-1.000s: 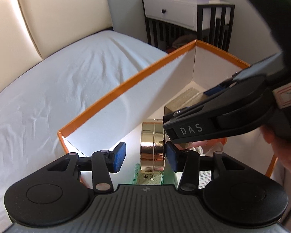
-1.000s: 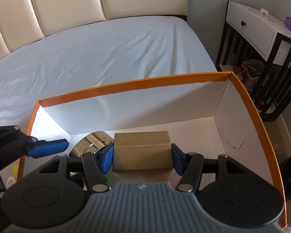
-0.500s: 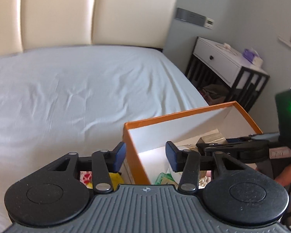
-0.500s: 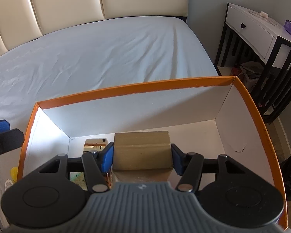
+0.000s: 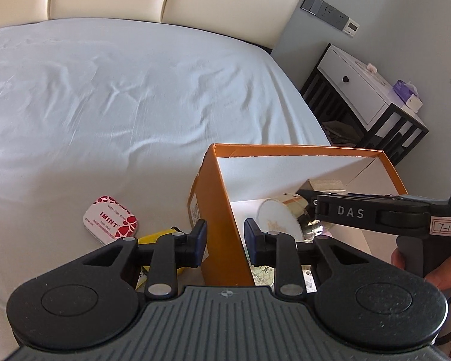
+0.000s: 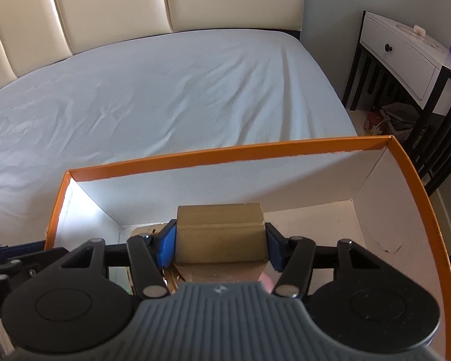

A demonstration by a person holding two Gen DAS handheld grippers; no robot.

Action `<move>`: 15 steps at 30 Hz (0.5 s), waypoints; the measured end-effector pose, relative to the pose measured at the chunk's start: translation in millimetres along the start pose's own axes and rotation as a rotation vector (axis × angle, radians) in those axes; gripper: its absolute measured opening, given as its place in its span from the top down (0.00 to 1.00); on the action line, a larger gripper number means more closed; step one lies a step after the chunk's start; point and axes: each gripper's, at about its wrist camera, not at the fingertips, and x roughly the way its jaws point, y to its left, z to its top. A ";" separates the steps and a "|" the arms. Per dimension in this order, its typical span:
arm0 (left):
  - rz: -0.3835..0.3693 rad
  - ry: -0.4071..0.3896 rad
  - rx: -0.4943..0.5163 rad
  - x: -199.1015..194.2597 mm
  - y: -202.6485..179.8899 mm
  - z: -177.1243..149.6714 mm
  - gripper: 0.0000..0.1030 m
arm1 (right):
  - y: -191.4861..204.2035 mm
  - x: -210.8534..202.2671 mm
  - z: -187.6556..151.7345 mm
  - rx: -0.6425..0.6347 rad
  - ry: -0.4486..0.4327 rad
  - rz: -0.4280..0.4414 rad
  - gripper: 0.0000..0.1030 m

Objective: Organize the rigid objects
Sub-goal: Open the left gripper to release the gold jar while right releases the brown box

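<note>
Two hand-held grippers at work over an orange box [image 6: 213, 155] that sits on the near edge of a bed [image 5: 120, 90]. The right gripper [image 6: 220, 242] has its blue pads pressed flat against the two side faces of a tan block [image 6: 221, 231], holding it inside the box, above the white floor and close to the left end. The block looks rigid and square-edged, with a stepped ledge across its top; it probably has moderate weight and a matt, non-slippery surface, so the parallel side faces are the sound place to take it, as here. Just beside it in the box lies a round gold tin [image 5: 281, 218] with a white face; its polished, curved wall would likely slip, and a hold across its flat faces seems safer. The left gripper [image 5: 224, 240] straddles the box's left wall, its jaws closing with the wall between them, though the pads are not seen to touch it. Outside, on the sheet, lie a flat mint tin [image 5: 111, 224] and a yellow object [image 5: 159, 234], partly hidden.
</note>
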 end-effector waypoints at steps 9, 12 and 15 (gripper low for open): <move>-0.006 -0.001 -0.032 5.1 7.2 5.4 0.70 | 12.6 11.7 10.7 -0.005 -0.001 0.028 0.43; -0.008 0.003 -0.029 7.8 6.2 5.6 0.72 | 11.0 19.7 10.5 0.003 0.022 0.029 0.43; -0.014 0.007 -0.033 10.4 5.7 5.2 0.75 | 8.0 25.9 6.9 0.009 0.036 0.022 0.43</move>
